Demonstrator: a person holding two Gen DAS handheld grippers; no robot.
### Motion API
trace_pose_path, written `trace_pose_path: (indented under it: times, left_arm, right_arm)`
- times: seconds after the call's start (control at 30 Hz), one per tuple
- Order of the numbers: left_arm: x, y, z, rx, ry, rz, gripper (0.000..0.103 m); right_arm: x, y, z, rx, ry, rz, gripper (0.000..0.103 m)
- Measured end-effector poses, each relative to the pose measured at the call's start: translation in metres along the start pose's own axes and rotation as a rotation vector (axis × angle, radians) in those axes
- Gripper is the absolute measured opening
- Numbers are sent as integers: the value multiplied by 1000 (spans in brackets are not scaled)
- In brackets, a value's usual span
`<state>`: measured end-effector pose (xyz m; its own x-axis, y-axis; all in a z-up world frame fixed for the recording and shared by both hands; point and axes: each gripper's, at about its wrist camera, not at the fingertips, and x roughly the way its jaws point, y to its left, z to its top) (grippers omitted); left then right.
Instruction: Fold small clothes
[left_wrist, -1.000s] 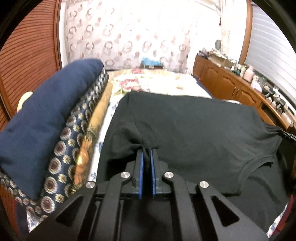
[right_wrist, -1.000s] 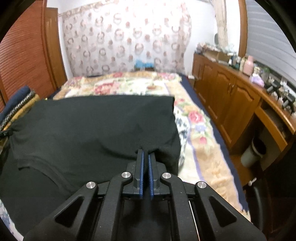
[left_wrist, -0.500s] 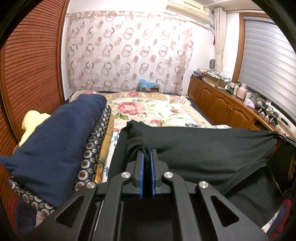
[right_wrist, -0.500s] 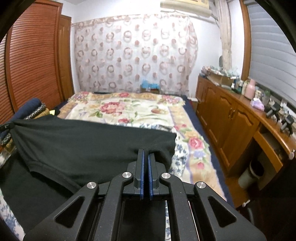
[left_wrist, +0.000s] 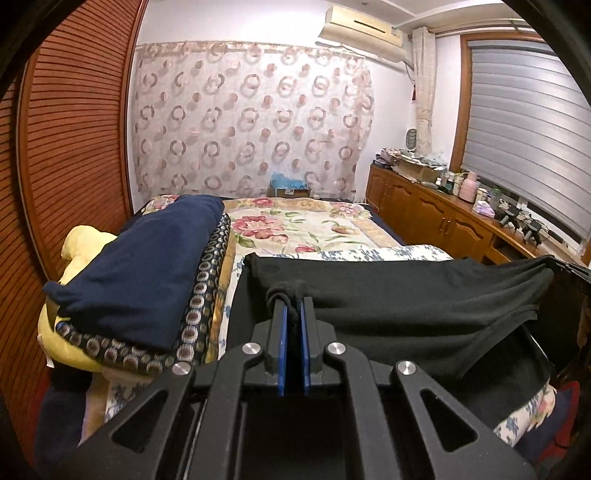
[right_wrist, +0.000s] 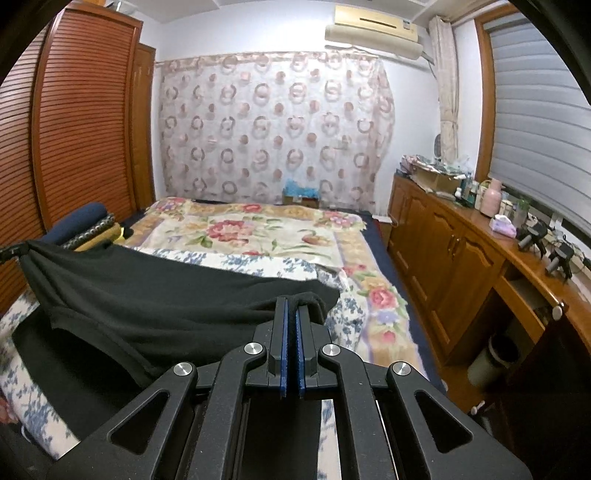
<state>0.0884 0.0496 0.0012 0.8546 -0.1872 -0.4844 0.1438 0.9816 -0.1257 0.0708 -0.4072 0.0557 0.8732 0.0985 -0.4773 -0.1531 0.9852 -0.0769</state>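
Observation:
A black garment (left_wrist: 406, 295) hangs stretched between my two grippers above the bed. My left gripper (left_wrist: 293, 306) is shut on its left corner, with cloth bunched at the fingertips. My right gripper (right_wrist: 291, 306) is shut on its right corner; the black garment (right_wrist: 155, 295) runs off to the left in that view. The lower part of the garment sags down toward the bed, and a hem edge shows along it.
The floral bedspread (right_wrist: 251, 232) covers the bed ahead. A stack of folded blankets and a yellow pillow (left_wrist: 140, 280) lies along the left by the wooden slatted wardrobe (left_wrist: 62, 147). A wooden cabinet (right_wrist: 461, 266) with clutter on top runs along the right.
Both grippers have lifted the garment's held edge up off the bed. The cloth that lay spread flat now hangs taut between them, and more of the room shows.

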Motion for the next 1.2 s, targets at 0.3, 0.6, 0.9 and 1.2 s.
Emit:
trace_pose_path:
  times: [0.3, 0.6, 0.9, 1.2]
  left_arm:
    - [-20, -1, -33, 11, 28, 19, 5]
    - [-7, 1, -74, 30, 157, 34, 7]
    - [-25, -1, -82, 69, 172, 57, 19]
    - [-25, 9, -75, 52, 174, 45, 52]
  right_arm:
    - [-33, 15, -30, -24, 25, 2, 1]
    - [-12, 18, -81, 17, 166, 35, 1]
    - [-21, 19, -78, -3, 176, -5, 20]
    - [-20, 37, -63, -35, 123, 28, 55]
